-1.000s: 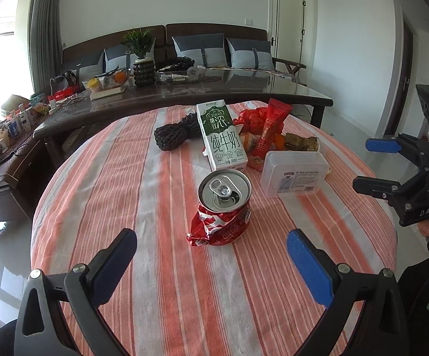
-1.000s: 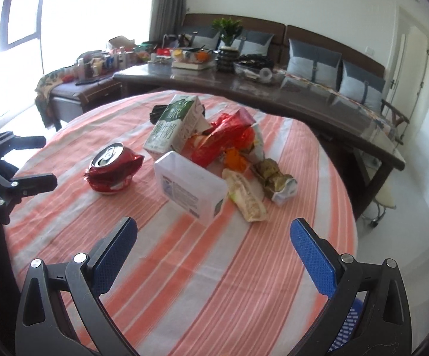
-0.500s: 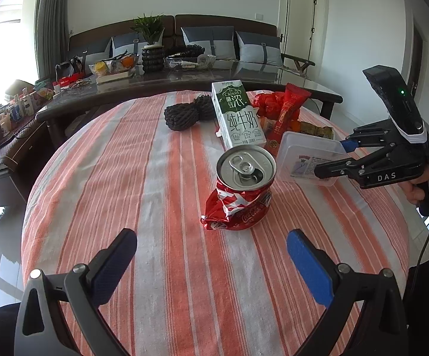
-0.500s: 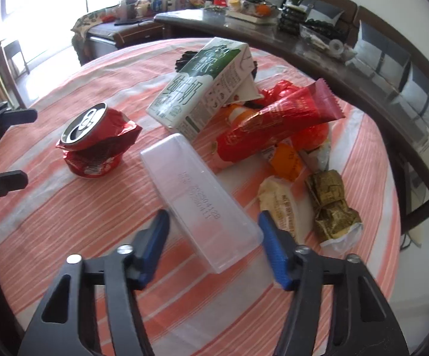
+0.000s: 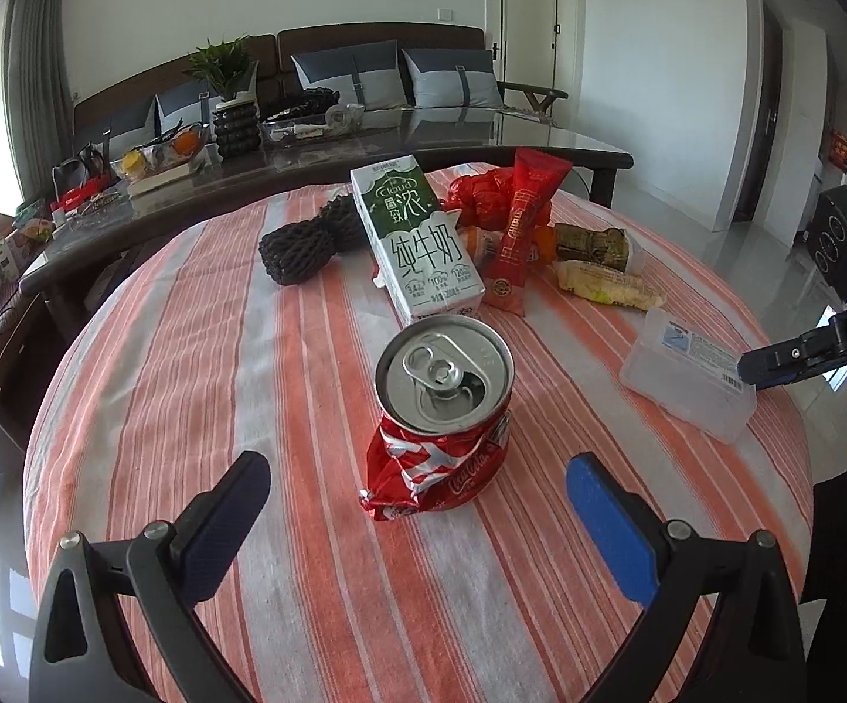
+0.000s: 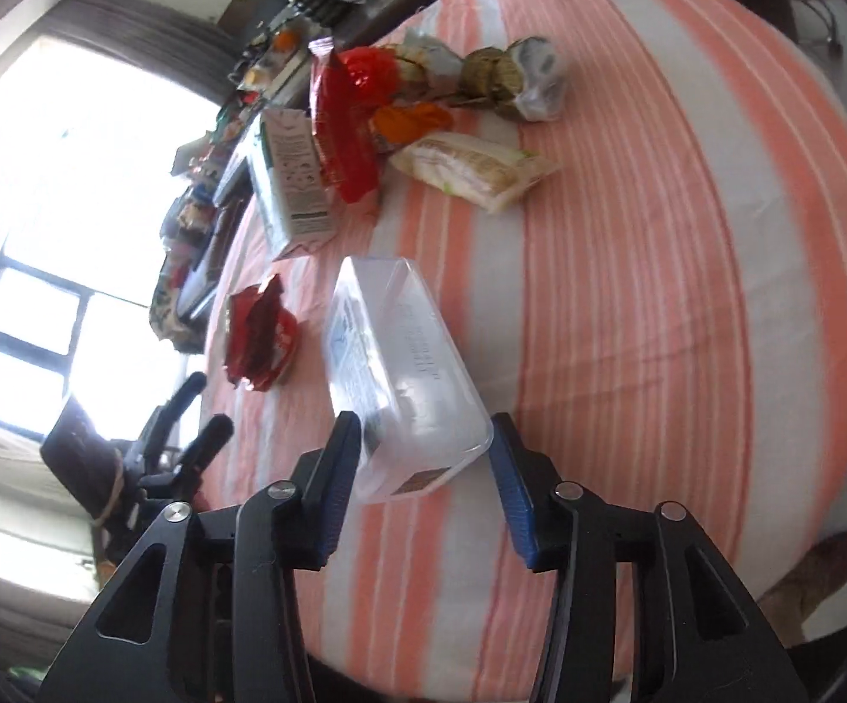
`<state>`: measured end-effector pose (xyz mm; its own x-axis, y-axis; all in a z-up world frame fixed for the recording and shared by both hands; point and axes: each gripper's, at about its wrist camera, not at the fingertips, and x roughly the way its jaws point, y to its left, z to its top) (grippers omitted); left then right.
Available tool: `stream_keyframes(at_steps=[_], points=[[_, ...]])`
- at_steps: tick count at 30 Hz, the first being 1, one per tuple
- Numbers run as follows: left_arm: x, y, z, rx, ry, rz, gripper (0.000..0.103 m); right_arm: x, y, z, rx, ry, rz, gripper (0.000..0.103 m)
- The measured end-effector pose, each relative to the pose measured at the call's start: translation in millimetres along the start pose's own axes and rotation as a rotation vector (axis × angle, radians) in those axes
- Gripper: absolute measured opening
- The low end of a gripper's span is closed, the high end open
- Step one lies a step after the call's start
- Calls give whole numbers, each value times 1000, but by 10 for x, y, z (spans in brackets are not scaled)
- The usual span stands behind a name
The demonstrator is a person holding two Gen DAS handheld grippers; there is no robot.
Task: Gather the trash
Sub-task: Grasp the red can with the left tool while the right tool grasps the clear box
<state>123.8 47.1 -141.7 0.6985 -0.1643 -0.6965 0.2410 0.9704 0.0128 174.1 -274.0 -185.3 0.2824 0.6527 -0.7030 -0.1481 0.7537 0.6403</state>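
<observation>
- The right gripper [image 6: 423,463] has just been closing, and the near end of the clear plastic box [image 6: 400,369] sits between its two blue-padded fingers [image 6: 338,480]; both pads lie against the box's sides, so it is gripped.
- The box's long axis runs straight away from the right fingers, pointing out toward the litter pile; its labelled end is the one between the pads, and the box looks tilted, with its far end out over the striped bench [image 6: 628,269].
- In the left wrist view the same box [image 5: 687,381] lies far to the right of the left fingers, with the right gripper's blue finger [image 5: 775,360] on its outer end.
- The left gripper [image 5: 417,521] stands wide, nothing between its fingers [image 5: 218,533]; the crushed red can [image 5: 441,416] is just ahead of the gap, upright, pull-tab top facing up and tipped toward the camera.
- Beyond the can lies the milk carton [image 5: 417,246], its long axis running away from the left fingers.
- To the right of the carton, the red wrapper [image 5: 517,240] leans lengthwise in much the same direction, with other wrappers around it.
- A dark mesh bundle [image 5: 294,246] lies left of the carton.
</observation>
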Motion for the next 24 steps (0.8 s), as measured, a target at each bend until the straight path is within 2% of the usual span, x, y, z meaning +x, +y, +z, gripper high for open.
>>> stream_keyframes(at_steps=[2, 5, 8, 12, 13, 15, 16, 17, 19, 24], points=[[73, 33, 75, 15, 8, -6, 103, -101, 51, -24, -68, -26, -73, 67], [132, 87, 180, 26, 14, -50, 103, -165, 344, -36, -246, -40, -186, 81], [167, 70, 276, 61, 18, -85, 103, -54, 678, 8, -390, -12, -274, 86], [263, -23, 369, 107, 52, -93, 102, 326, 941, 130, -501, 78, -404, 86], [276, -49, 379, 119, 56, -94, 98, 418, 961, 166, -510, 97, -427, 86], [303, -80, 393, 131, 77, -109, 82, 534, 962, 209, -525, 130, -469, 86], [321, -89, 390, 129, 92, -121, 67, 585, 968, 219, -531, 147, -486, 85], [345, -87, 390, 126, 106, -125, 56, 636, 965, 226, -538, 167, -501, 78], [357, -68, 387, 112, 109, -131, 56, 671, 955, 230, -544, 178, -538, 62], [221, -47, 431, 40, 94, -146, 55, 474, 964, 215, -516, 126, -507, 62]])
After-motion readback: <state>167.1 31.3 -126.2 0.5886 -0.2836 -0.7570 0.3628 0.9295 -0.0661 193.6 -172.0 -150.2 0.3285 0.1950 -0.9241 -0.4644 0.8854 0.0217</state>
